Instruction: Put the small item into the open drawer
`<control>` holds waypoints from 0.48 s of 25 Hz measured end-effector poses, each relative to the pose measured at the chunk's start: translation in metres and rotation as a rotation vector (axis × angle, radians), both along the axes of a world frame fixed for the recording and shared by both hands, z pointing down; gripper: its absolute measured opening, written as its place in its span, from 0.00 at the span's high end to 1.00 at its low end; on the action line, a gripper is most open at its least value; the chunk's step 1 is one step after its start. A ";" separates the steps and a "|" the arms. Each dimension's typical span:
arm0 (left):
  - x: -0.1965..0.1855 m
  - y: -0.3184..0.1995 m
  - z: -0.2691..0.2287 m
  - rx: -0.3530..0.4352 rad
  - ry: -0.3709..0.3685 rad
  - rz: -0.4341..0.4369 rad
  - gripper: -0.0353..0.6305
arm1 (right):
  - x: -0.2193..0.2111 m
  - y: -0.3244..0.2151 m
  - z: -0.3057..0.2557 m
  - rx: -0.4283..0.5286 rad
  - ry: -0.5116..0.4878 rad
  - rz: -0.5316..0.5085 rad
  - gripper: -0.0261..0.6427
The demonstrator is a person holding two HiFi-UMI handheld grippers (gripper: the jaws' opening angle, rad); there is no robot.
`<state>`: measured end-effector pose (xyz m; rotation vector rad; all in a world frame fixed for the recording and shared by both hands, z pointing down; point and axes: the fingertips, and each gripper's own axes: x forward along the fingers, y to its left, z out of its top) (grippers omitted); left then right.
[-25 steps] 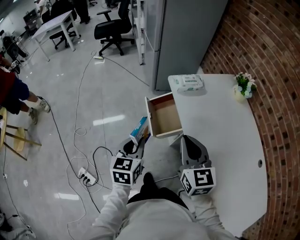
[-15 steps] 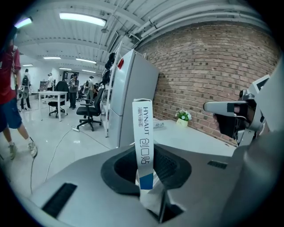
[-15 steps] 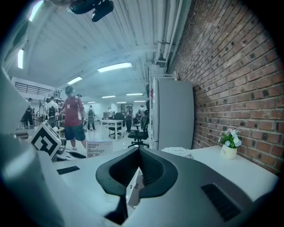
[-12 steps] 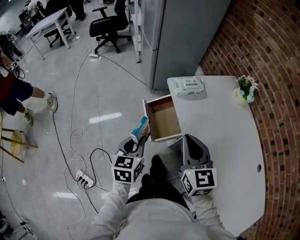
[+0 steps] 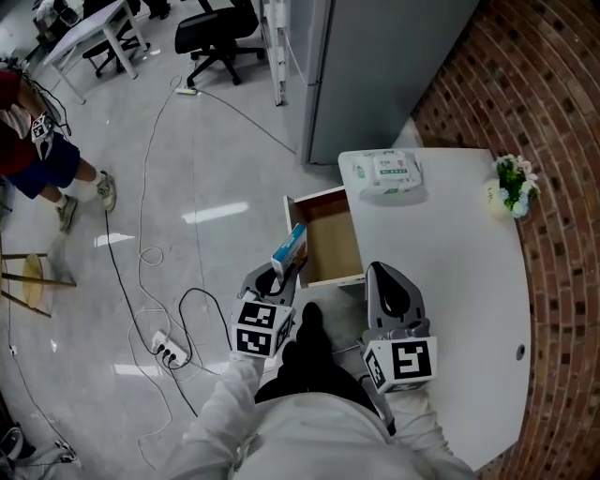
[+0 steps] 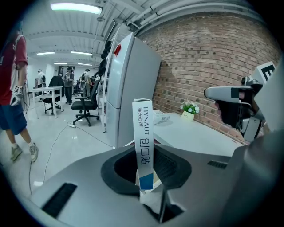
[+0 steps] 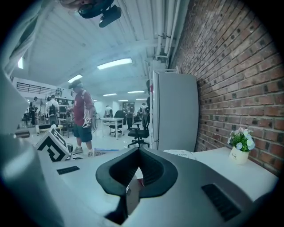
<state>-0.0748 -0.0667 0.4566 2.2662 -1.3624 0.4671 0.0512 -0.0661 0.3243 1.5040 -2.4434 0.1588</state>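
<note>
The box [image 5: 290,247] is white and blue, with grey lettering. The drawer [image 5: 333,248] is brown inside, the worktop [image 5: 469,281] white, and the wall [image 5: 562,94] red brick with pale joints.

1. Bright, even indoor light from ceiling strip lights [image 6: 75,7], far overhead; shadows soft and faint;
2. Glossy floor [image 5: 225,178] throws white glare patches left of the drawer [image 5: 330,246] in the head view;
3. Both gripper views bend strongly, with dark rounded corners; the right one is bluish and dimmer;
4. The slim box [image 6: 144,146] reads sharp; the nearest foreground is soft; the far room hazy.
</note>
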 end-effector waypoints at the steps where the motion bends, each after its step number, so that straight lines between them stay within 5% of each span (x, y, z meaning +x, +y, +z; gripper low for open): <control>1: 0.003 -0.005 0.005 -0.009 -0.006 0.006 0.82 | 0.001 -0.005 0.003 -0.005 0.003 -0.001 0.92; 12: 0.041 -0.062 0.071 -0.104 -0.088 0.103 0.82 | 0.020 -0.052 0.031 -0.064 0.002 0.008 0.92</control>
